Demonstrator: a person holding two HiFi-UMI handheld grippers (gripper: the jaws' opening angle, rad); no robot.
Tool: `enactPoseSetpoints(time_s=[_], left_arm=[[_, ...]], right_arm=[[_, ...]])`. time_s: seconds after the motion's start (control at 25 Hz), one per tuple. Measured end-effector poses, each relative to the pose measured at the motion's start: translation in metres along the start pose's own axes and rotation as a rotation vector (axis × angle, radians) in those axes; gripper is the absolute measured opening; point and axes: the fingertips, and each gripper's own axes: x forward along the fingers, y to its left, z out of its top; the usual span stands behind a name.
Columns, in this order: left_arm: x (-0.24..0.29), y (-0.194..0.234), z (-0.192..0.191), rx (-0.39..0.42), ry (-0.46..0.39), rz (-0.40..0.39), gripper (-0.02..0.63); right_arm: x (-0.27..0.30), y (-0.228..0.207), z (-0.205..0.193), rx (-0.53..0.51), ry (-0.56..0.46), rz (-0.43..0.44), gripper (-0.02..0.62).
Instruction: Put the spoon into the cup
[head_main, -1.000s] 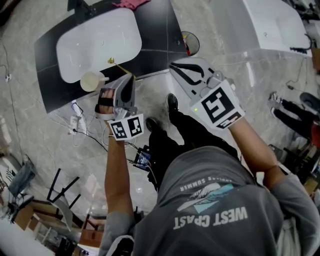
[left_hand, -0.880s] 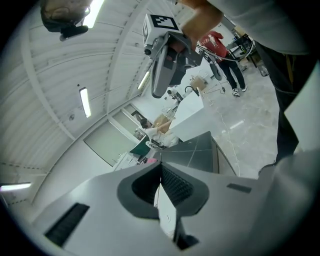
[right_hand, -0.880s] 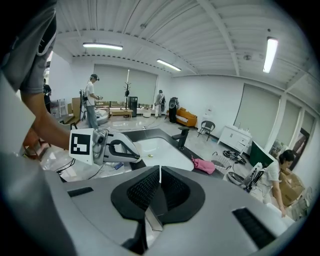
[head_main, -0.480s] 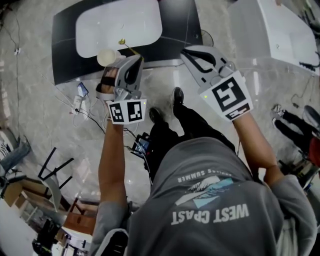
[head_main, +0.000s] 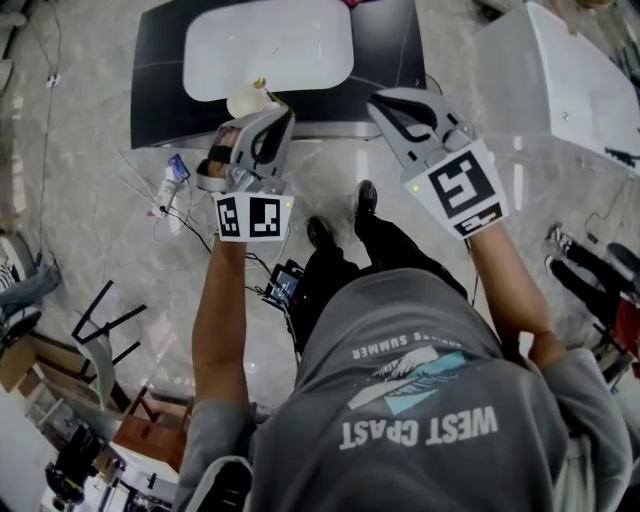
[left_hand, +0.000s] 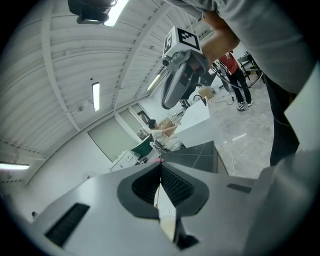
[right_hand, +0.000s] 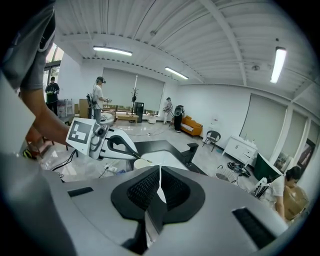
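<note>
Nearest the head camera, a person's grey printed T-shirt (head_main: 420, 400), with both forearms stretched forward over the grey marble floor (head_main: 90, 230) and black shoes (head_main: 365, 197) below.

Left gripper (head_main: 287, 117): jaws closed tight on the thin handle of the gold metal spoon (head_main: 261, 84). The right gripper view shows the spoon sticking out past the jaw tips.

Right gripper (head_main: 378, 102): jaws pressed together with nothing between them. It is held alongside the left one and well apart from it, tips over the table's near edge toward the right corner.

The spoon's gold end sits at the far rim of the small cream round cup (head_main: 243, 103). It is above the cup or just beside it; contact can't be made out. It is not down inside the cup.

The cup stands close to the near edge of the black rectangular table (head_main: 160, 90), a bit left of the middle. It is right at the near rim of the white rounded tray (head_main: 270, 45); unclear whether it sits on the tray or on the tabletop.

The tray fills the table's centre up to the far edge.

Beyond the table's right edge is a white glossy counter block (head_main: 560, 80).
</note>
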Motion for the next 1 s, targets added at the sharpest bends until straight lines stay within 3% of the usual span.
enactPoseSetpoints(time_s=[0.32, 1.0], left_arm=[[-0.024, 0.014, -0.007, -0.079, -0.028, -0.013, 0.005], [-0.043, 0.034, -0.054, -0.426, -0.059, 0.013, 0.005]], right_arm=[[0.005, 0.01, 0.022, 0.002, -0.037, -0.006, 0.034], [0.006, 0.025, 0.032, -0.02, -0.015, -0.001, 0.034]])
